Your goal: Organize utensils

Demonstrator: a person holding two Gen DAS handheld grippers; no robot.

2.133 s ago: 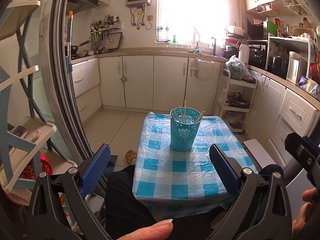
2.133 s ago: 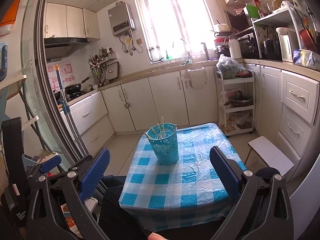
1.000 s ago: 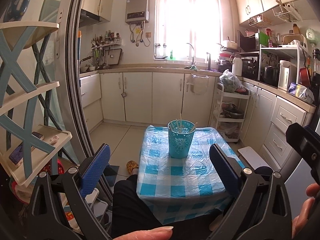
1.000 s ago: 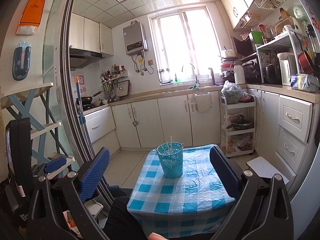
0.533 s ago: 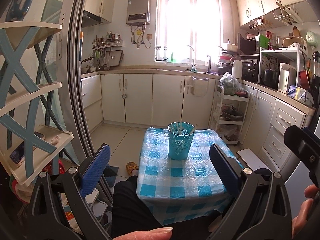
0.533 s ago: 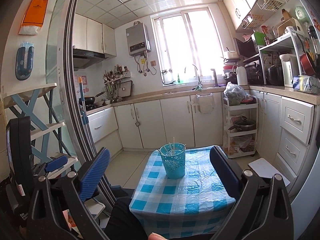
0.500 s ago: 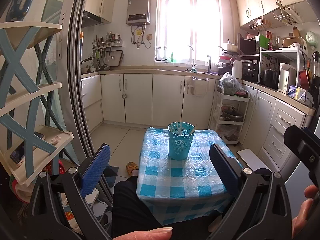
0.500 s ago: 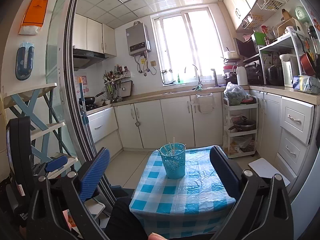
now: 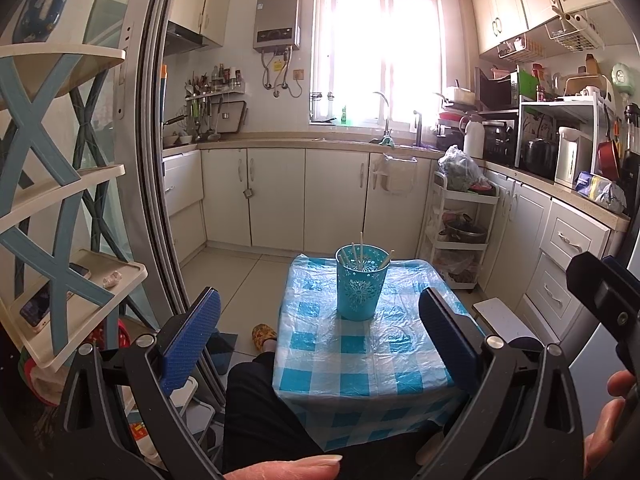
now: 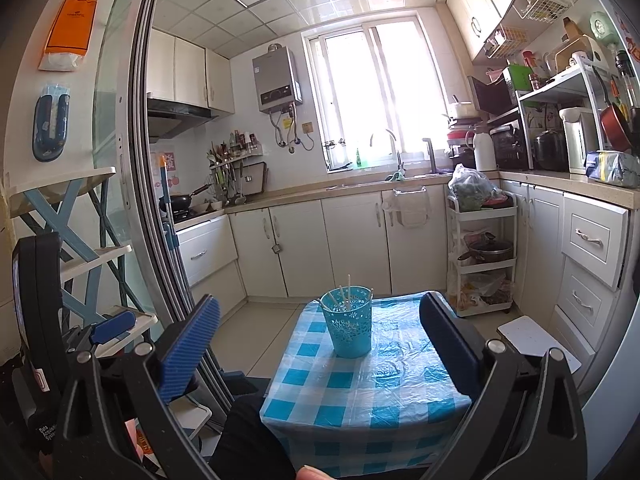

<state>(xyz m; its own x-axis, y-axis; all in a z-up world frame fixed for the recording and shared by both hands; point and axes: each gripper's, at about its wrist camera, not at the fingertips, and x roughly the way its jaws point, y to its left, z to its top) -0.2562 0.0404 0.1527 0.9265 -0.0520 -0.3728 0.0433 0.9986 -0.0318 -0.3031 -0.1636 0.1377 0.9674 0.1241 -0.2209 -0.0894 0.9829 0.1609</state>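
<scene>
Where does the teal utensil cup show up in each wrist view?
Left wrist: teal utensil cup sits just right of centre, toward the far end of the checked table.
Right wrist: cup sits centre, lower half, on the table's far left part.
Shared landmark: white rolling cart, right of the table.

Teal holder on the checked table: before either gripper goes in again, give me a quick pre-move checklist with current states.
1. Teal holder upright on the table: ok.
2. Utensils standing inside the holder: ok; what kind they are: cannot tell.
3. Loose utensils left on the tablecloth: none visible, ok.
4. Left gripper open and empty: ok.
5. Right gripper open and empty: ok.
6. Both grippers clear of the holder, held back near the table's front edge: ok.
</scene>
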